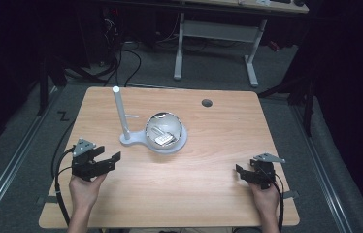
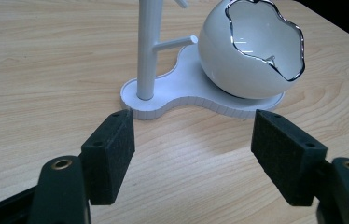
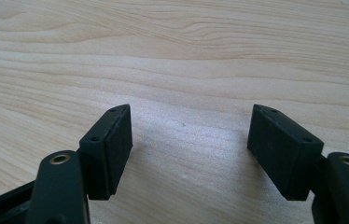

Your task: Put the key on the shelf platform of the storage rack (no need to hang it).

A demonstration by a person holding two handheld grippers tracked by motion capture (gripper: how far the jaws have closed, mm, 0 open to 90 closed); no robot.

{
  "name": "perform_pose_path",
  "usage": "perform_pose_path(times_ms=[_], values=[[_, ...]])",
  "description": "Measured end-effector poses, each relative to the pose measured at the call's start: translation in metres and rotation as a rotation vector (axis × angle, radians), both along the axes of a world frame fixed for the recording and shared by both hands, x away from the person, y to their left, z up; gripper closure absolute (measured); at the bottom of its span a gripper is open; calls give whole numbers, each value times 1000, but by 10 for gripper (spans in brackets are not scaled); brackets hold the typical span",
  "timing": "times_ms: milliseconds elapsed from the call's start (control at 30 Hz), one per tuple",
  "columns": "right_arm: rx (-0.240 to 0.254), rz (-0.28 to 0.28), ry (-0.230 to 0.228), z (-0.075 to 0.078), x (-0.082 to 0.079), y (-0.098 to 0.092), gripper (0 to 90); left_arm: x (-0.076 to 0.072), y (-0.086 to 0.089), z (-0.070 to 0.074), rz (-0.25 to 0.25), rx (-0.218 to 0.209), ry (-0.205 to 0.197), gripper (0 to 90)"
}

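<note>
A white stand (image 1: 127, 138) with a tall pole (image 1: 120, 112) sits at the middle of the wooden table (image 1: 204, 145). On its base rests a white egg-shaped bowl (image 1: 165, 130) with a silver rim and small shiny pieces inside. My left gripper (image 1: 107, 155) is open and holds nothing, near the table's left front, pointing toward the stand. In the left gripper view, the stand's base (image 2: 182, 88), pole (image 2: 147, 46) and bowl (image 2: 252, 56) lie just beyond my open left gripper (image 2: 191, 135). My right gripper (image 1: 246, 168) is open at the right front, over bare wood (image 3: 186, 56), right gripper (image 3: 189, 135) holding nothing.
A round cable hole (image 1: 206, 103) is in the table's far right part. Beyond the table stands another desk's white frame (image 1: 216, 34), with cables on the floor (image 1: 121, 53). A short side peg (image 2: 175, 44) sticks out of the pole.
</note>
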State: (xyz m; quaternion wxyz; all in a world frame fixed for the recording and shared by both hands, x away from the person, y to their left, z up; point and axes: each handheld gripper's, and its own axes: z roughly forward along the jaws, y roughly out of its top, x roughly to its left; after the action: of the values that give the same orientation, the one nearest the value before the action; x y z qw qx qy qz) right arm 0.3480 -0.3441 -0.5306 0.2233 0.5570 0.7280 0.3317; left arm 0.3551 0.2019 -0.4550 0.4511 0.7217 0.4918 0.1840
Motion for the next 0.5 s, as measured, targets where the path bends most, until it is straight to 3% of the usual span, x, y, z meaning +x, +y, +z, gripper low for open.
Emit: perform_pose_path(times_ms=[500], values=[[-6, -1, 1, 0, 0, 1, 312, -4, 1, -18, 6, -6, 34, 304]])
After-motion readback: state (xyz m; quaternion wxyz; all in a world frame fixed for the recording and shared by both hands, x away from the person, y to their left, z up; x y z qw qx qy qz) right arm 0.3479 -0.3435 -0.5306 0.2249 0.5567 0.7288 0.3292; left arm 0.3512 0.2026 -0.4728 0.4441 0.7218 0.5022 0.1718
